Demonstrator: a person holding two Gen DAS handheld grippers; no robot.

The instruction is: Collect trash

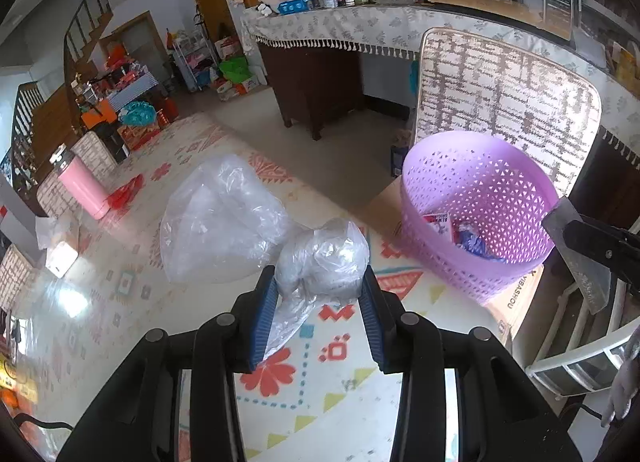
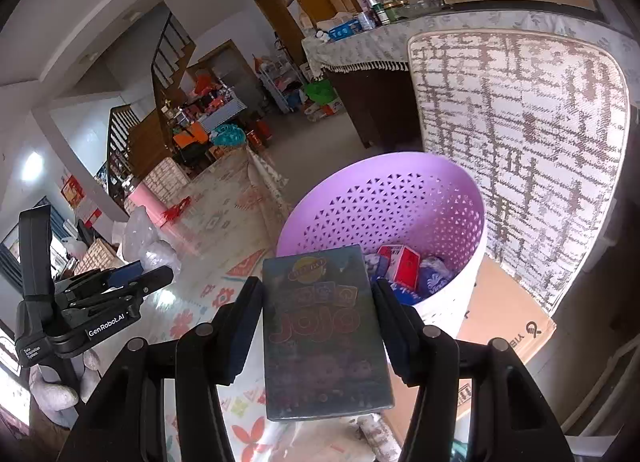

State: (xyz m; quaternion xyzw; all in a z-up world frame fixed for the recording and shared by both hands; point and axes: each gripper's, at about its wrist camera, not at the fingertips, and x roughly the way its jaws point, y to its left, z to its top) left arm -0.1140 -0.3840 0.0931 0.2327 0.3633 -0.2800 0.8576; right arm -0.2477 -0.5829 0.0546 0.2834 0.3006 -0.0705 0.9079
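Blue-padded, our left tool (image 1: 320, 290) pinches a crumpled clear plastic bag (image 1: 322, 258), its loose tail hanging between the pads above the patterned bench (image 1: 320, 382). Our right tool (image 2: 318, 298) clamps a dark flat packet (image 2: 326, 338) by its long edges, so the packet's long axis runs forward along the fingers, its far end reaching toward the lilac basket (image 2: 460, 190).

That basket is what the coming move turns on. From the right tool it lies straight ahead and just below, the packet's leading edge almost over the near rim; we judge the right hand is the nearer one and needs only a short push forward before letting go. From the left tool the basket (image 1: 440, 166) sits off to the right and a little ahead, so that hand must cross sideways.

Inside the basket lie a red-and-white carton (image 2: 402, 266) and blue wrappers, possibly foil. Farther left, a second, larger clear bag (image 1: 218, 218) rests on the bench beyond the held one, and a pink bottle (image 1: 82, 186) stands past that.
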